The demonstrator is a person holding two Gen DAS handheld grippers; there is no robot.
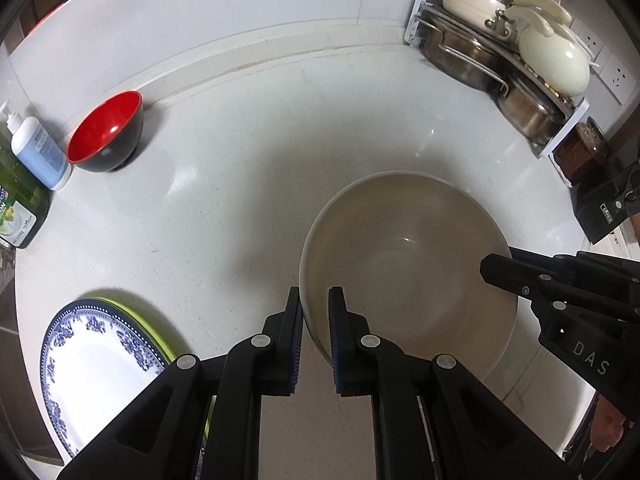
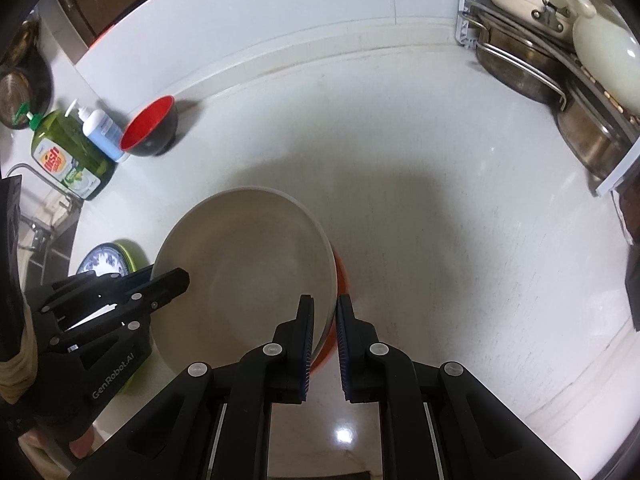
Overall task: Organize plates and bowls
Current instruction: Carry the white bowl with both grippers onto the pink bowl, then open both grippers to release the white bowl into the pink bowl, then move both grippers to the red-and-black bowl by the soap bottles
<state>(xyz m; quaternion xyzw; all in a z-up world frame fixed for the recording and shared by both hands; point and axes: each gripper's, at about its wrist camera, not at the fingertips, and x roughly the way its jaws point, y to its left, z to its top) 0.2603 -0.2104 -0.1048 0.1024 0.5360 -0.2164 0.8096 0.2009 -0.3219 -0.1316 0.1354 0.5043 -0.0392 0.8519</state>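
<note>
A large beige bowl is held between two black tongs above a white counter. The left tongs are pinched on the bowl's near-left rim, one finger inside and one outside. The right tongs are pinched on the opposite rim in the same way, so the bowl lies straight ahead of both, equally near each. In the right view an orange edge shows beneath the bowl; whether it is a second dish nested under it cannot be told.

Far ahead and to the left of the left tongs, a red-and-black bowl is seen tilted near the wall. Close on the left, a blue-patterned plate is stacked on a green plate.

Writing that can be read: "DAS" and "GenRobot.AI" on the tongs, and "Dish" on a green soap bottle.
</note>
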